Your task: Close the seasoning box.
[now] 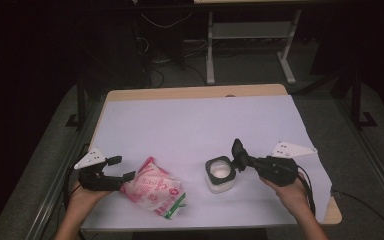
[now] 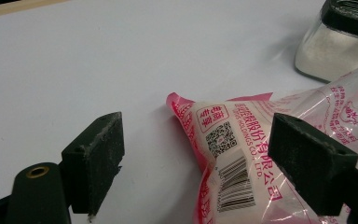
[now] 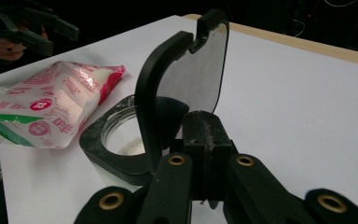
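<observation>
High view, table: one table (image 1: 195, 92) with a pale sheet over it; on it lie one bag and one jar.
Bag: one pink, white and green plastic bag (image 1: 155, 189) of white grains, lying flat at my near left, well apart from the jar.
Bag writing: in the left gripper view the bag (image 2: 242, 154) carries pink Chinese characters, a QR code, a barcode and the Latin letters "HOLDINGS CO., LTD."; the rest I cannot read.
Jar: one clear square jar (image 1: 220, 176) with a black collar and white powder inside, standing upright at my near right.
Lid: one black flip lid (image 3: 186, 79), raised upright above the jar mouth (image 3: 121, 135).
My left tongs: left gripper (image 1: 114, 169), jaws spread apart, one on each side of the bag's near corner, pads not pressing it.
My right tongs: right gripper (image 3: 205, 135), jaws closed tight together just beside the raised lid; whether they pinch its edge I cannot tell.
</observation>
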The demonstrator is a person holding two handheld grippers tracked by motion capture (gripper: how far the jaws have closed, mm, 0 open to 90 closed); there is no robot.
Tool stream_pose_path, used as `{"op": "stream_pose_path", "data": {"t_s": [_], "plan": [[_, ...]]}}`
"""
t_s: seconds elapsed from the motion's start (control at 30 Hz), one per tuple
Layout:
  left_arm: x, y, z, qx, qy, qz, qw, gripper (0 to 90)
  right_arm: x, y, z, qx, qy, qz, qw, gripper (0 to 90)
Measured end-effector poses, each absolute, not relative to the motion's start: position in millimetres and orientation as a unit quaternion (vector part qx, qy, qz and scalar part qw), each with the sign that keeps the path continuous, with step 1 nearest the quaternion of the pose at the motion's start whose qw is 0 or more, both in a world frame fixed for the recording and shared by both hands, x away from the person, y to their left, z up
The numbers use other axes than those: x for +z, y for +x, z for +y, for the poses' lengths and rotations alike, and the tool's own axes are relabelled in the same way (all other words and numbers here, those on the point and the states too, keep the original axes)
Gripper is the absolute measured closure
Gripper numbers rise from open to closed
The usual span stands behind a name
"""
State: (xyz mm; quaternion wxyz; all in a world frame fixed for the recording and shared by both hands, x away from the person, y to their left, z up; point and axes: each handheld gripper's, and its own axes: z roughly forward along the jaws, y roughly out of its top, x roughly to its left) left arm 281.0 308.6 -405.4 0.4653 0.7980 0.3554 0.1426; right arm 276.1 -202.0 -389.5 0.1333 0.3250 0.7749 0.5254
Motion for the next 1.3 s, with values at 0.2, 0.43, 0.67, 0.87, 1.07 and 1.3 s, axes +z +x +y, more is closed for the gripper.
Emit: {"op": "stream_pose_path", "data": {"t_s": [0.2, 0.43, 0.67, 0.87, 1.07, 1.3], "plan": [[-404.8, 280.8, 309.1, 0.143, 0.799, 0.353, 0.465, 18.2, -388.3, 274.5, -193.9, 0.527, 0.314, 0.779, 0.13, 89.9], [-405.6, 280.7, 307.5, 0.14, 0.796, 0.356, 0.468, 18.2, -389.4, 273.5, -184.9, 0.526, 0.304, 0.784, 0.123, 89.9], [-404.8, 280.8, 309.1, 0.142, 0.798, 0.354, 0.466, 18.2, -390.9, 273.5, -177.4, 0.523, 0.295, 0.791, 0.119, 89.9], [-405.0, 280.8, 309.3, 0.142, 0.798, 0.354, 0.467, 18.2, -390.6, 274.1, -182.9, 0.523, 0.302, 0.787, 0.124, 89.9], [-405.0, 280.8, 309.4, 0.143, 0.798, 0.354, 0.466, 18.2, -392.2, 276.1, -195.9, 0.517, 0.315, 0.784, 0.137, 89.9], [-405.4, 280.7, 309.0, 0.144, 0.797, 0.355, 0.467, 18.2, -398.6, 278.7, -218.0, 0.503, 0.343, 0.778, 0.154, 89.8]]}}
